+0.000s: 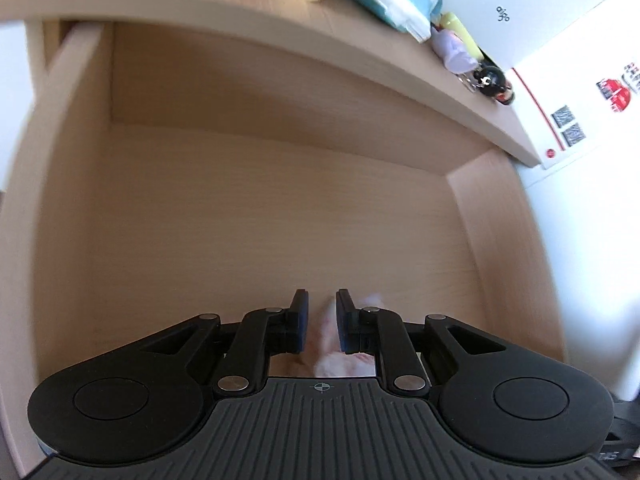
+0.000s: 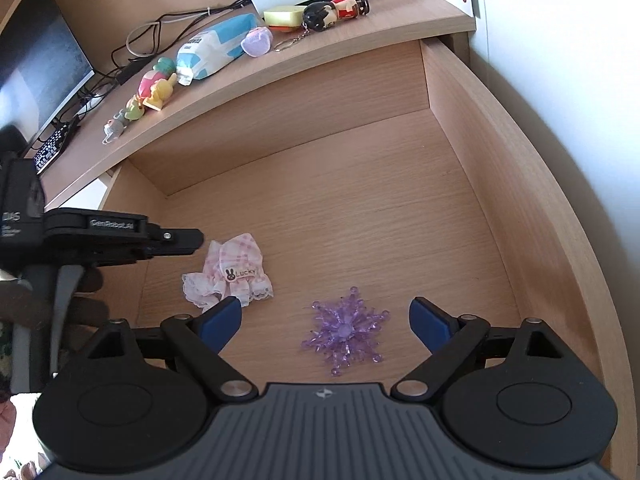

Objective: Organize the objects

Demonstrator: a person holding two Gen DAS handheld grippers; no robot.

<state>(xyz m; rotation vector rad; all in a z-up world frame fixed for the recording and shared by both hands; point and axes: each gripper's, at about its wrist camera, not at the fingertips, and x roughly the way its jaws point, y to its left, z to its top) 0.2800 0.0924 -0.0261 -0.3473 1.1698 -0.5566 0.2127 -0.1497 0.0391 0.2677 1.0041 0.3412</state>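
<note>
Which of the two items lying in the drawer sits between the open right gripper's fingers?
The purple crystal snowflake, between the right gripper's spread blue fingers. The pink cloth lies outside them, further left.

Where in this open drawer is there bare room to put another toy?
The drawer's back half and right side are bare, behind the purple crystal snowflake and pink checked cloth. The desk shelf above is crowded with figurines.

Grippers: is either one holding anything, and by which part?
Neither. The left gripper is nearly shut on nothing; the pink cloth lies loose on the drawer floor. The right gripper is open above the purple ornament.
</note>
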